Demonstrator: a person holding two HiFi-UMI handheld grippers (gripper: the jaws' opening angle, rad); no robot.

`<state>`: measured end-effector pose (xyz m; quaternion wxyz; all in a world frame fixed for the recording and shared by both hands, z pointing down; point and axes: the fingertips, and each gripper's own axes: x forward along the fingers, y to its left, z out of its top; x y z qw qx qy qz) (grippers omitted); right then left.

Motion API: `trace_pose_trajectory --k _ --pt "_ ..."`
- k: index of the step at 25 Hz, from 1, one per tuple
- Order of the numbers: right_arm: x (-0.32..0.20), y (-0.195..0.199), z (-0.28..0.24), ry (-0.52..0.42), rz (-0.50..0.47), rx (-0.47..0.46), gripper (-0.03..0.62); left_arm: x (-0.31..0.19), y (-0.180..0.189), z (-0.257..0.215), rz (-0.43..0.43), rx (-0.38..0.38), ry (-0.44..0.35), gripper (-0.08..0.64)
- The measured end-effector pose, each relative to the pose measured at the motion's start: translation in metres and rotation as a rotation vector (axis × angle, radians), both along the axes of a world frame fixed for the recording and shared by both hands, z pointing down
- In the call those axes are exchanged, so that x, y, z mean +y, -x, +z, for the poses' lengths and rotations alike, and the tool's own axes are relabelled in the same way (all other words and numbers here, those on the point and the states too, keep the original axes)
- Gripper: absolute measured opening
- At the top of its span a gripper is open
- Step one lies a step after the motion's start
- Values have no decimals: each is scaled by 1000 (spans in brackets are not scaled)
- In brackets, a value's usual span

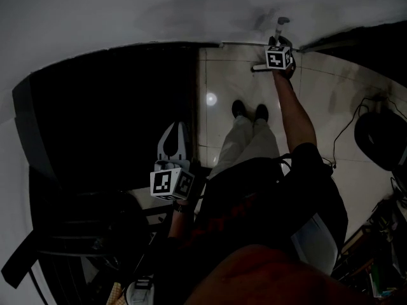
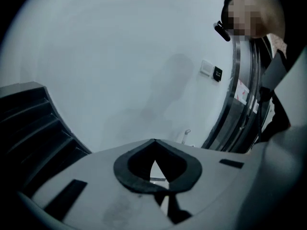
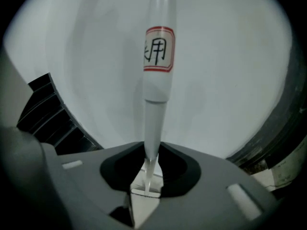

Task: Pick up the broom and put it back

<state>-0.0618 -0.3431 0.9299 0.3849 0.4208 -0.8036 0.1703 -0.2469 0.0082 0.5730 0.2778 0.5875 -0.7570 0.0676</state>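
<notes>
The broom's pale handle (image 3: 156, 80), with a red-bordered label (image 3: 159, 49), stands upright against the white wall. It runs down between the jaws of my right gripper (image 3: 152, 151), which is shut on it. In the head view the right gripper (image 1: 278, 57) is stretched far forward at the wall, and the handle's top (image 1: 281, 23) shows just past it. The broom's head is hidden. My left gripper (image 1: 173, 132) hangs near the person's body over the dark area, shut with nothing in it; its tips (image 2: 152, 143) meet in the left gripper view.
A large black surface (image 1: 114, 107) fills the left. Pale floor tiles (image 1: 222, 81) run to the wall, with the person's shoes (image 1: 249, 110) on them. Cables and a dark round object (image 1: 381, 138) lie at the right. A wall switch (image 2: 207, 67) and a metal frame (image 2: 240, 80) stand ahead.
</notes>
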Motion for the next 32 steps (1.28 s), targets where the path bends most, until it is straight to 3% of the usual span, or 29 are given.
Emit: trace_pose_trajectory --k 8,11,16,19,24,28,32 --pt "92 -47 -30 17 5 -25 87 -19 9 -26 4 55 -122 5" --pt "111 -63 -61 -21 12 -71 87 -22 4 -25 39 37 -118 5" --pt "138 -62 -166 -138 18 -196 87 -27 -11 -19 120 53 -111 5" --pt "152 -65 -240 -228 18 -262 87 -44 -31 -27 198 86 -171 5" --pt "180 -84 -360 -372 36 -417 89 -67 -86 -57 388 79 -264 5" --pt "207 -87 -427 -449 -60 -471 89 -82 -113 -82 472 105 -333 5" --pt "243 -85 -472 -460 -138 -515 89 -90 -127 -99 524 82 -357 5"
